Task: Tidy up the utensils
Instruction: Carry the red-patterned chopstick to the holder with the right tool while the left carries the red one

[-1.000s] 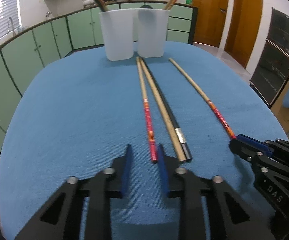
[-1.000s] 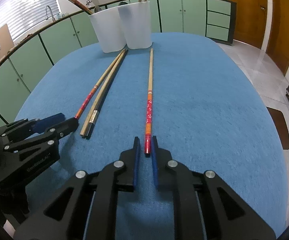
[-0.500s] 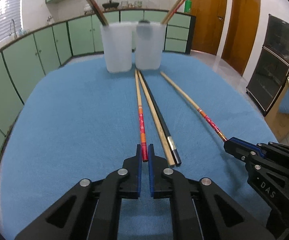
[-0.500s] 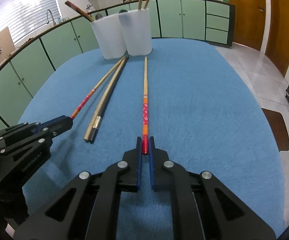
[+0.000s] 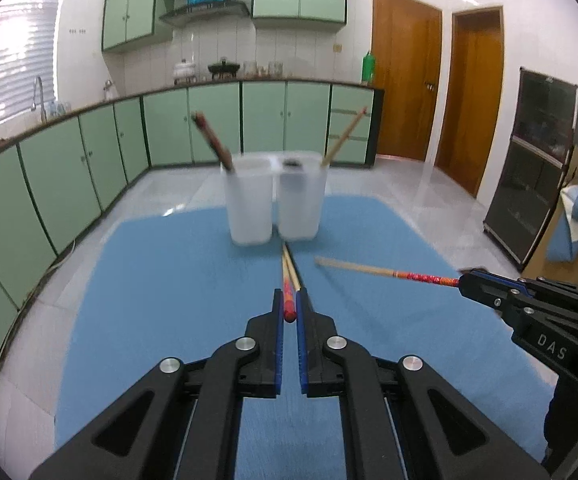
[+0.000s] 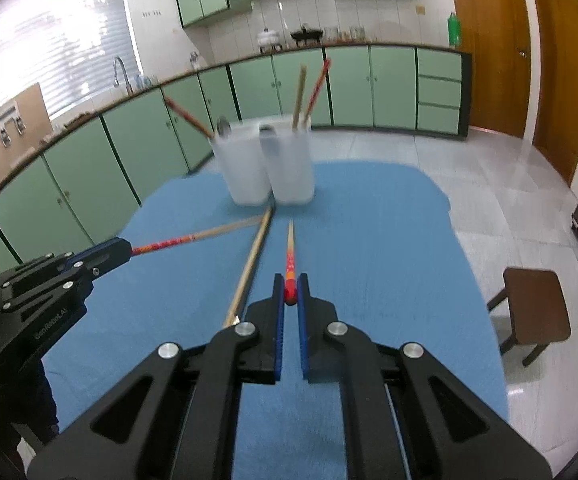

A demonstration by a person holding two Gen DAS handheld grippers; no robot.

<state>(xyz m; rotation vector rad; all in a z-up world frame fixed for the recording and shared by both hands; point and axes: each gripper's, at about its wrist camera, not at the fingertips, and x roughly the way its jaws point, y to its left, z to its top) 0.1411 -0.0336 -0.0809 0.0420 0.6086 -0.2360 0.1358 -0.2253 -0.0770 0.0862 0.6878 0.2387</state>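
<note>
I hold one red-patterned chopstick in each tool. The left gripper [image 5: 289,312] is closed on the painted end of the left chopstick [image 5: 288,300], and the right gripper [image 6: 290,300] is closed on the painted end of the right chopstick [image 6: 289,258]. I think both are gripped at the thick end so the thin tips point toward the two white cups [image 6: 265,168], which already contain other utensils. On the blue mat [image 5: 161,280] a plain bamboo chopstick [image 6: 249,268] lies beside a dark one, waiting for sorting
</note>
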